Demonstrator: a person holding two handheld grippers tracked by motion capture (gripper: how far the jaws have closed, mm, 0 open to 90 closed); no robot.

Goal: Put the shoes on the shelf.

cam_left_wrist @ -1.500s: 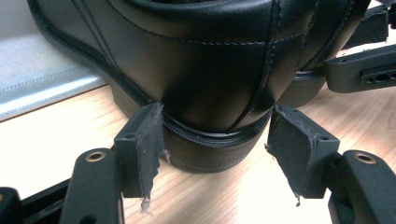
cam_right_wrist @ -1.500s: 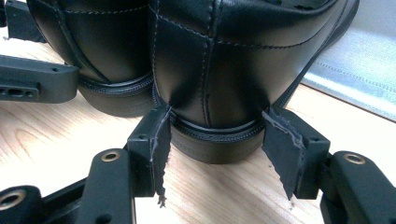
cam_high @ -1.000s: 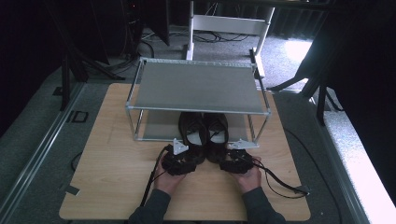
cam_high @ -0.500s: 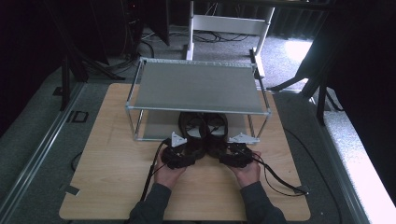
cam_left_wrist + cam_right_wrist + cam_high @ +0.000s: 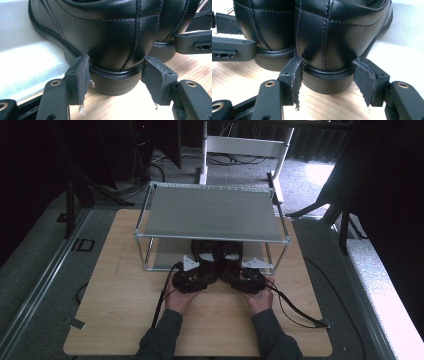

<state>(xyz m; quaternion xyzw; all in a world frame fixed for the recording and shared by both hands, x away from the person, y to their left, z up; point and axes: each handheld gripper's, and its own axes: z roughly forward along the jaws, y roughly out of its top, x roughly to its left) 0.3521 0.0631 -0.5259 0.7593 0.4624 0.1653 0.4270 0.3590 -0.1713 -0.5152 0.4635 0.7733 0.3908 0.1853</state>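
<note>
Each heel is clasped by its own tongs, the left tongs (image 5: 116, 75) on the left shoe (image 5: 110, 37) and the right tongs (image 5: 328, 75) on the right shoe (image 5: 337, 37), whose long axes are pointed straight ahead under the rack (image 5: 212, 212), heels resting on the worktop (image 5: 125, 290).

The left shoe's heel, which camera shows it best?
The left gripper view: the left shoe's heel sits close up between the fingers. The right gripper view shows it beside the right shoe. The high view shows it small, dark under the shelf.
</note>
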